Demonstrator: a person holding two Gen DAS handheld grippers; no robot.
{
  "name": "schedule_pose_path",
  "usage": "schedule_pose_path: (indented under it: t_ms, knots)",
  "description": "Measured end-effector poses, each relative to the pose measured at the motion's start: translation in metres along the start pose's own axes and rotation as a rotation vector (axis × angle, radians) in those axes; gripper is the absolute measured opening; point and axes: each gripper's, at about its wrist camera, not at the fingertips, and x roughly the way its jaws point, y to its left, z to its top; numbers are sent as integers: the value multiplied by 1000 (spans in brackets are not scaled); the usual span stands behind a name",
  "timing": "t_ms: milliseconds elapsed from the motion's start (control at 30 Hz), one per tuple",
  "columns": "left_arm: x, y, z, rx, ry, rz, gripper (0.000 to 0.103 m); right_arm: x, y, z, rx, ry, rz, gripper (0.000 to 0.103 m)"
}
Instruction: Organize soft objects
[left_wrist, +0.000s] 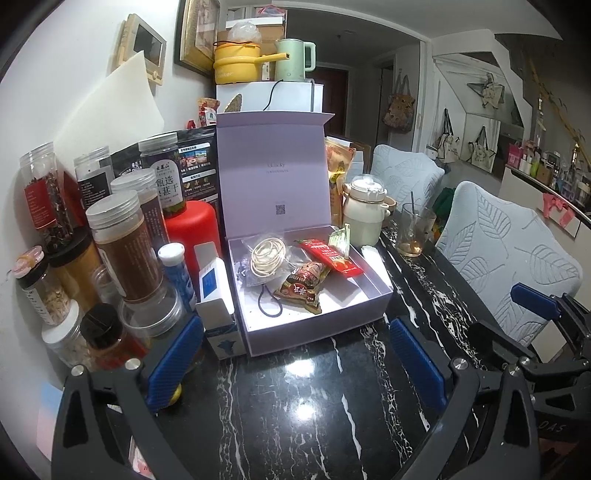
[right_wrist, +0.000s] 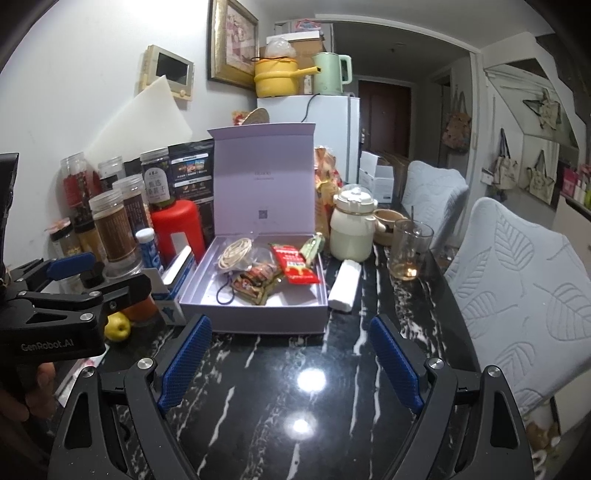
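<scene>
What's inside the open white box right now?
The white box holds a bagged coil of rubber bands, a black hair tie, a brown snack packet, a red sachet and a green sachet. Anything beneath that pile is hidden.

It was a lived-in home, a dining corner open to a hallway. A black marble table (left_wrist: 295, 398) was crowded at its left with food jars (left_wrist: 122, 243), and quilted chairs (right_wrist: 517, 280) stood along its right. At the far end a small white fridge (right_wrist: 332, 122) carried a yellow cooker (right_wrist: 275, 75) and a green kettle (right_wrist: 330, 72). A framed picture (right_wrist: 232, 40) hung on the left wall, tote bags (right_wrist: 535, 173) on the far right one.
</scene>
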Motion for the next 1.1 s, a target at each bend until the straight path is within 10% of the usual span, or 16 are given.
schedule_pose_path:
  t_ms: [1100]
  knots:
    - [-5, -2, -4, -11, 29, -25, 103, -7, -7, -5, 19, 5, -13, 89]
